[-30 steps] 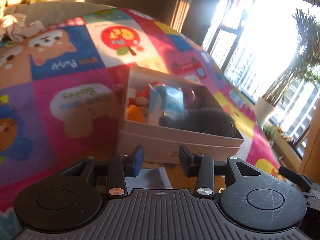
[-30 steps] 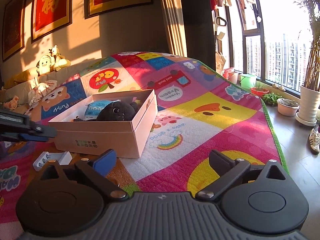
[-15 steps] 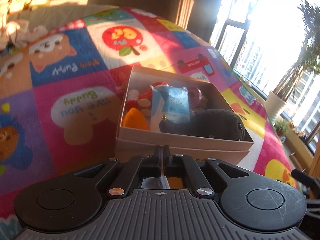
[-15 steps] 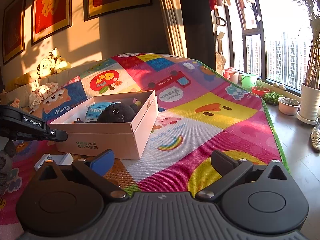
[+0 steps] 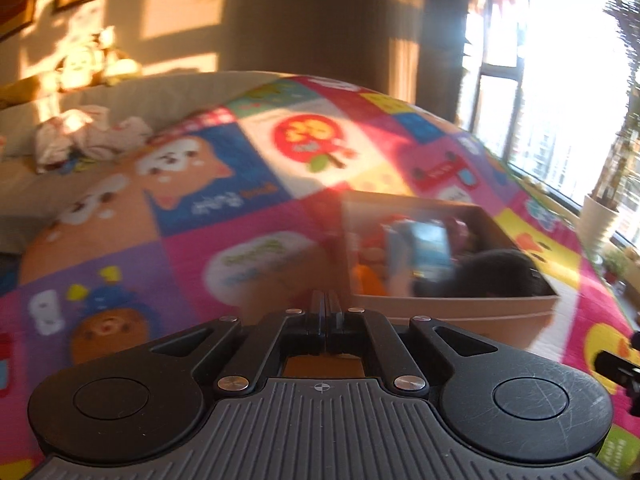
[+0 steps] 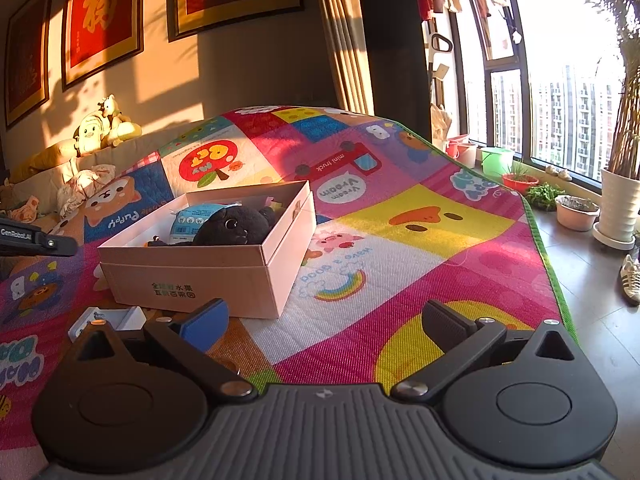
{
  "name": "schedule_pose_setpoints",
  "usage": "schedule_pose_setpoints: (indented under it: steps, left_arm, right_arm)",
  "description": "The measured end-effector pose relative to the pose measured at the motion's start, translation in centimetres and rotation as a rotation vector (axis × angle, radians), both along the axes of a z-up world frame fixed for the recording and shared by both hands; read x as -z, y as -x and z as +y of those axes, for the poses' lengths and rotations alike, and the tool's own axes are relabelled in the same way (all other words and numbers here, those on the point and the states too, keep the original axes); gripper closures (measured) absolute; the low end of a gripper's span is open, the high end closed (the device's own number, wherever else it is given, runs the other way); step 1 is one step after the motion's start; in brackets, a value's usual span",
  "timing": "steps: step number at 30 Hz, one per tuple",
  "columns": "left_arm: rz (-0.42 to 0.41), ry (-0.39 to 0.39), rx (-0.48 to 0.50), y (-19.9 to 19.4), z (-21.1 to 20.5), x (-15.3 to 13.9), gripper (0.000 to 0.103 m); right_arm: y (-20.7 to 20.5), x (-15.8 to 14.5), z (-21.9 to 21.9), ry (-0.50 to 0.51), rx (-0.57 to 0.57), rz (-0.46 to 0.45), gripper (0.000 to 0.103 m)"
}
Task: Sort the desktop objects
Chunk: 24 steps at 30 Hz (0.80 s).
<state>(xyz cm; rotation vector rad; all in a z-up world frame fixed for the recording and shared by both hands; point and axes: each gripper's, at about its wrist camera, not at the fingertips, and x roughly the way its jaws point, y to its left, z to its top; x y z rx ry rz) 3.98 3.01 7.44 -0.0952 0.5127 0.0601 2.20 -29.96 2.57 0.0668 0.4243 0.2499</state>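
Note:
A pale cardboard box (image 6: pixel 256 276) sits on the colourful play mat (image 6: pixel 420 248). It holds a black plush toy (image 6: pixel 236 230), a blue packet (image 6: pixel 188 222) and other small items. In the blurred left wrist view the box (image 5: pixel 460 312) lies ahead to the right, with the blue packet (image 5: pixel 428 248), the black plush (image 5: pixel 496 276) and an orange item (image 5: pixel 368 280) inside. My left gripper (image 5: pixel 325 312) is shut with nothing between the fingers, in front of the box's near left corner. My right gripper (image 6: pixel 324 320) is open and empty above the mat. A small white object (image 6: pixel 108 320) lies before the box.
The left gripper's body (image 6: pixel 36 236) shows at the left edge of the right wrist view. Plush toys (image 6: pixel 106 128) and crumpled cloth (image 6: pixel 86 184) lie on the sofa behind. Plant pots (image 6: pixel 578 212) and a shoe (image 6: pixel 630 280) stand on the floor by the window.
My left gripper closed on nothing one second to half a second ago, then swung left and tilted up, so the box has shifted right in its view. The right gripper has moved slightly.

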Motion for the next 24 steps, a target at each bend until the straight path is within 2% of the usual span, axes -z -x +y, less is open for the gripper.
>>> schedule_pose_setpoints:
  steps: [5,11,13,14,15,17,18,20,21,24]
  left_arm:
    - [-0.024,-0.039,-0.155,1.2,4.3,-0.5,0.102]
    - [0.007,-0.087,-0.382,3.7,10.9,-0.8,0.1]
    - [0.06,-0.083,-0.407,4.4,12.8,-0.6,0.075]
    - [0.095,-0.055,-0.399,4.7,13.8,-0.4,0.043]
    - [0.12,-0.007,-0.396,5.2,14.7,-0.3,0.022]
    - [0.141,0.069,-0.384,6.5,16.0,-0.1,0.016]
    - [0.126,0.098,-0.39,7.3,16.6,-0.5,0.013]
    - [0.062,0.149,-0.452,9.3,17.7,-1.6,0.005]
    - [0.025,0.163,-0.502,10.2,18.2,-2.3,0.005]
    - [-0.084,0.123,-0.663,12.7,19.1,-4.6,0.003]
  right_arm:
    - [0.0,0.0,0.0,0.001,0.002,0.0,0.0]
    - [-0.1,0.1,0.0,0.005,0.003,0.006,0.0]
    - [-0.1,0.2,0.1,0.01,0.002,0.009,0.0]
    - [-0.1,0.2,0.1,0.013,0.002,0.011,0.0]
    - [-0.2,0.1,0.2,0.017,0.002,0.013,0.0]
    - [-0.2,0.1,0.3,0.023,0.004,0.017,0.0]
    - [-0.2,0.1,0.3,0.025,0.005,0.018,0.0]
    - [-0.2,0.1,0.4,0.03,0.007,0.02,0.0]
    - [-0.3,0.1,0.4,0.033,0.008,0.021,0.0]
    - [-0.3,0.1,0.6,0.041,0.009,0.022,0.0]
